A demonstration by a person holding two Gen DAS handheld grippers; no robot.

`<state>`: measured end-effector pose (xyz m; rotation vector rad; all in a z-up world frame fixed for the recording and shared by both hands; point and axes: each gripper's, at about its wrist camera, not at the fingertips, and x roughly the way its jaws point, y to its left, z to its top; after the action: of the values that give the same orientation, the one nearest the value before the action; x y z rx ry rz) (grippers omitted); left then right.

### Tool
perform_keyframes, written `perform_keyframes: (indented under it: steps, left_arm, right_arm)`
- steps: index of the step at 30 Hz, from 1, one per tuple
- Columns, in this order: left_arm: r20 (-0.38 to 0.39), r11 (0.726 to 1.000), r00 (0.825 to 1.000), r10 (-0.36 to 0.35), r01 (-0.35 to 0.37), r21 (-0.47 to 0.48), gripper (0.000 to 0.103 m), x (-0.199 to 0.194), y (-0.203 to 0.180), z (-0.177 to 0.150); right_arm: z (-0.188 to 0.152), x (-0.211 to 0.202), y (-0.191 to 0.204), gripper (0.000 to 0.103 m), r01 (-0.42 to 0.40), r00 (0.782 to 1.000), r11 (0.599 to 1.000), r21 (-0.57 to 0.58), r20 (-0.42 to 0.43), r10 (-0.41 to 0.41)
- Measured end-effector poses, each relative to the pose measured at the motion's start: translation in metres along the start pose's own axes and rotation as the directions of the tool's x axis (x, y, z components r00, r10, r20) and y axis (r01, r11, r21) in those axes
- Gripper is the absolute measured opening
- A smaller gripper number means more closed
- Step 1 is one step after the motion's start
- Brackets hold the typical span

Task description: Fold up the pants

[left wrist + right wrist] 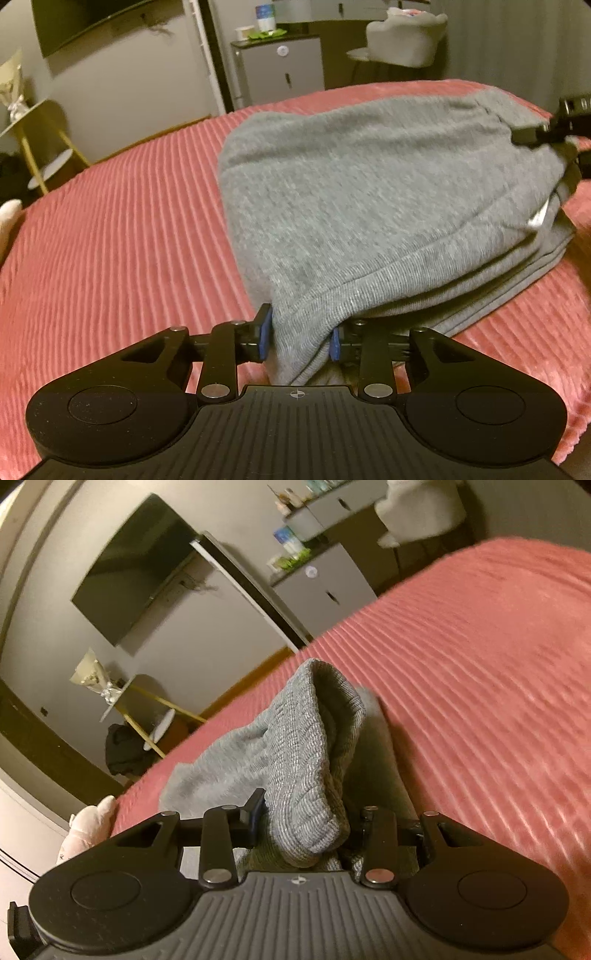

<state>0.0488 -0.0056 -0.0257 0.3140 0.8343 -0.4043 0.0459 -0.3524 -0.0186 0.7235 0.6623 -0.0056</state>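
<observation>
Left wrist: left gripper and right gripper clamp pants hem corners.

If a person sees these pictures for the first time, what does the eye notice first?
The grey pants stand out first, lying in a folded heap on the ribbed pink bedspread. The left gripper pinches their ribbed hem at the near edge, and the right gripper clamps another bunched grey fold. Behind, a dark TV hangs on the wall.

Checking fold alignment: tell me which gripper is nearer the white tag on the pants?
Right. The right gripper grips the pants just above the white tag; the left gripper holds the opposite corner.
</observation>
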Motion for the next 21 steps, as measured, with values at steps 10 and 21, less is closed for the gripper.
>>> perform_keyframes:
  steps: [10,21]
  left_arm:
    - [-0.063,0.982,0.993,0.103,-0.112,-0.153,0.078,-0.012,0.021,0.003]
    - [0.251,0.979,0.947,0.203,-0.188,-0.082,0.094,-0.089,0.011,0.033]
  right_arm:
    - [-0.017,-0.019,-0.005,0.063,0.233,0.965,0.971,-0.06,0.14,-0.223]
    - [-0.041,-0.019,0.06,0.034,0.225,0.944,0.922,-0.316,0.305,-0.126]
